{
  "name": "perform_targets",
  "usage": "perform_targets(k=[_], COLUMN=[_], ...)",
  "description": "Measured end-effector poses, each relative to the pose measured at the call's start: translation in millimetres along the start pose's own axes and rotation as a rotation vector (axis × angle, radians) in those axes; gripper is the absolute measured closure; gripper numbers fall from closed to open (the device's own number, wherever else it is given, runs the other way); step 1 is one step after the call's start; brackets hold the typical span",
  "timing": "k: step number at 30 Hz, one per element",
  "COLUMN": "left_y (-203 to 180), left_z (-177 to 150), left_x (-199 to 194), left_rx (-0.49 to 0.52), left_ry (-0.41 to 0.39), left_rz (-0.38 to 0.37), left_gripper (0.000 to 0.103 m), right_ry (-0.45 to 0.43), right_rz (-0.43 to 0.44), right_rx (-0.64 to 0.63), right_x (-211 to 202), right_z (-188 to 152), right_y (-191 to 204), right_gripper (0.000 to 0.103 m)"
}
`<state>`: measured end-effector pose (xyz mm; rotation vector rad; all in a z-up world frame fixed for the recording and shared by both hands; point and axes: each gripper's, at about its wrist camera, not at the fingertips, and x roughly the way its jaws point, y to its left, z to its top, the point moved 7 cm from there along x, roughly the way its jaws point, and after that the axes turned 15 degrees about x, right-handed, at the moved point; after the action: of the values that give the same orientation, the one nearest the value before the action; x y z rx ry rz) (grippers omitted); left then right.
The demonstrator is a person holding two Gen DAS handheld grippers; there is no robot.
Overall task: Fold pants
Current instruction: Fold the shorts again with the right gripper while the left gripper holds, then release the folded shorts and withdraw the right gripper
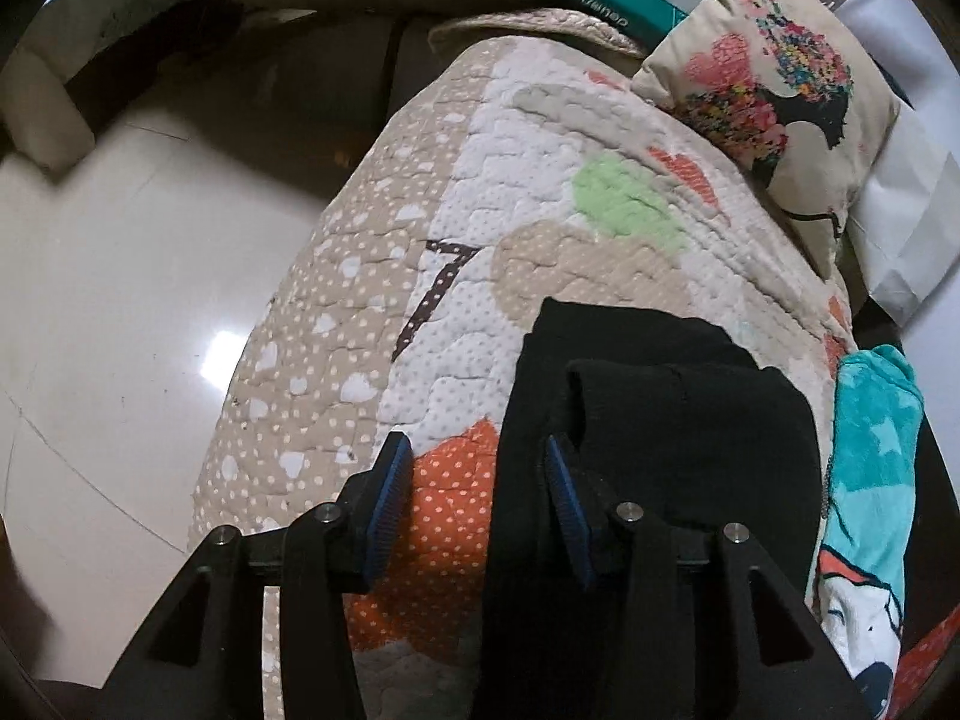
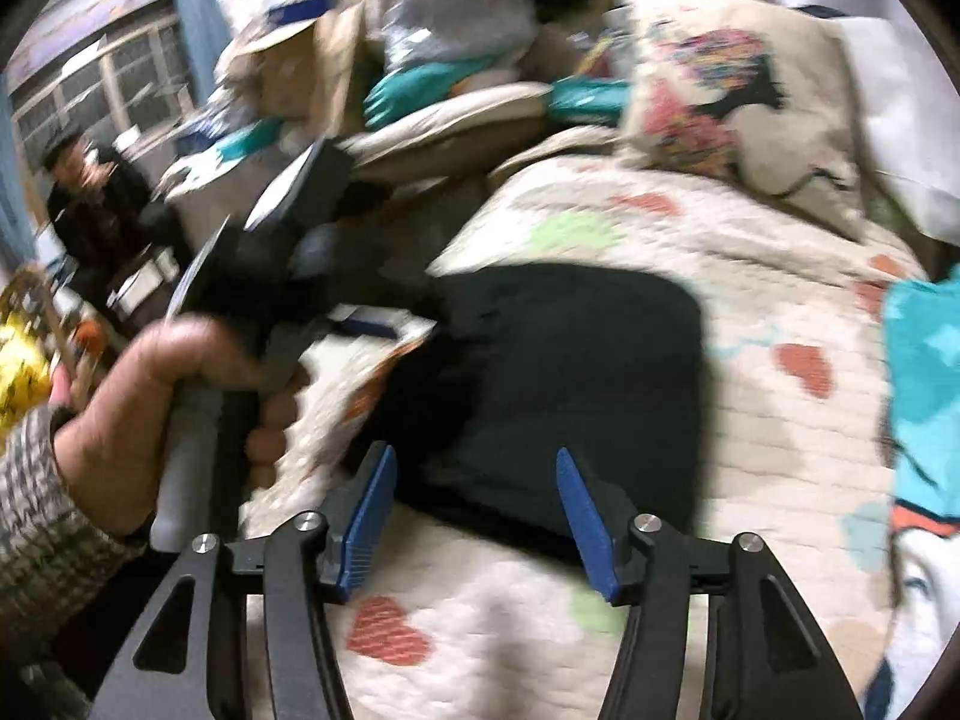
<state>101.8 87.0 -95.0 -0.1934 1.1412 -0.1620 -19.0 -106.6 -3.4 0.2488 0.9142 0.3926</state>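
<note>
The black pants (image 1: 654,420) lie folded into a compact bundle on a patterned quilt (image 1: 528,138). My left gripper (image 1: 477,450) is open, its blue pads (image 1: 393,498) straddling the left edge of the bundle; the right pad is over the cloth. In the right wrist view the pants (image 2: 558,372) are a dark folded rectangle on the quilt (image 2: 750,420). My right gripper (image 2: 474,462) is open and empty just above the near edge. The left gripper (image 2: 300,276), held in a hand, is at the bundle's left side. The view is blurred.
A printed cushion (image 1: 774,78) lies at the quilt's far right, with a teal blanket (image 1: 870,468) along the right edge. Glossy floor (image 1: 120,300) drops off left of the quilt. Piled bedding and clutter (image 2: 420,60) stand behind; a person (image 2: 90,198) is at the far left.
</note>
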Motion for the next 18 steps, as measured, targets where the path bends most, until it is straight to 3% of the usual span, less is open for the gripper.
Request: perform_targets(k=[2, 9, 13, 18], left_y=[3, 35, 28, -8], left_z=[-1, -13, -20, -44], left_x=[-1, -14, -46, -91], left_rx=[0.004, -0.086, -0.06, 0.075], left_ry=[-0.003, -0.013, -0.121, -0.274], left_rz=[0.021, 0.145, 0.166, 0.282], left_gripper=[0.05, 0.051, 0.051, 0.048], right_ry=[-0.032, -0.042, -0.039, -0.058], right_rz=[-0.037, -0.144, -0.147, -0.173], right_rx=[0.056, 0.215, 0.297, 0.332], right_x=[-4, 4, 3, -3], right_z=[10, 7, -2, -2], right_y=[-22, -81, -101, -110], right_gripper=[0.038, 0.038, 0.036, 0.036])
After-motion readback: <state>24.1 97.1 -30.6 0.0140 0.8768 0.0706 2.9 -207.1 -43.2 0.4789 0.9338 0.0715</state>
